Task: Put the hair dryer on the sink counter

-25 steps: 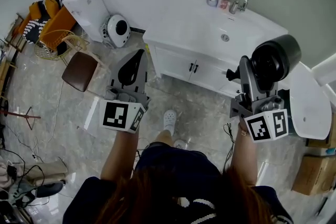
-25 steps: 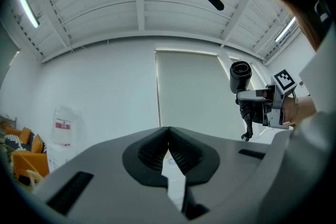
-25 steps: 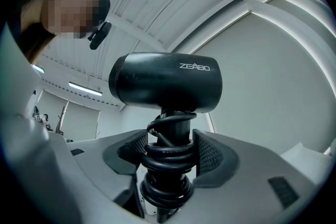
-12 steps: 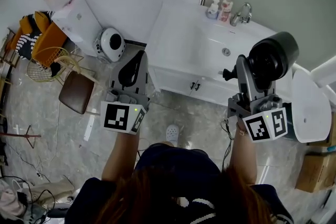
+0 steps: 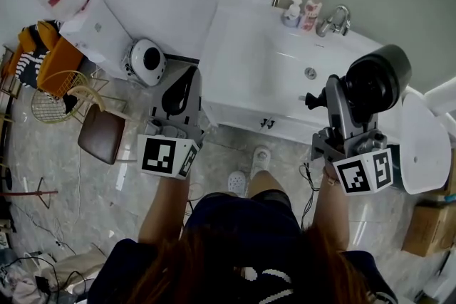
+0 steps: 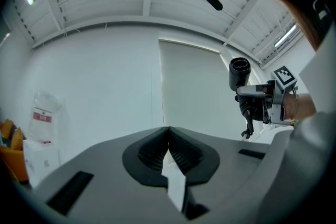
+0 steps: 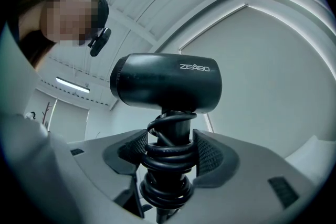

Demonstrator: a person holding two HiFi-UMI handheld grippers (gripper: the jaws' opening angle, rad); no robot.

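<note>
Black plastic fills the right gripper view: a black hair dryer (image 7: 166, 83) with a short, fat barrel stands upright in the right gripper (image 7: 169, 153). The two ribbed grey jaws are clamped on the dryer's handle and press on the black cord (image 7: 167, 162) coiled round it in several loops. White lettering on the barrel reads ZEABO. In the head view the dryer is held in the air in front of the person, its round barrel end turned up toward the camera. It shows against the right end of the white sink counter (image 5: 246, 57) and does not rest on it. The left gripper (image 5: 187, 82) is raised to about the same height, near the counter's front left corner, with its jaws pressed together and nothing between them. The counter has an oval basin (image 5: 313, 57) sunk into it and a chrome tap (image 5: 335, 19) at the back edge. Two small pump bottles (image 5: 291, 11) stand just left of the tap. Below the counter are white cabinet doors with small dark handles (image 5: 268, 123). On the pale marbled floor (image 5: 85, 189) to the left stand a brown square-seated stool (image 5: 100, 133) and a yellow wire basket (image 5: 55, 97). A round white appliance (image 5: 146, 59) sits against the wall beside a white boxy water dispenser (image 5: 92, 25). One white shoe (image 5: 261, 156) of the person is close to the cabinet front.
</note>
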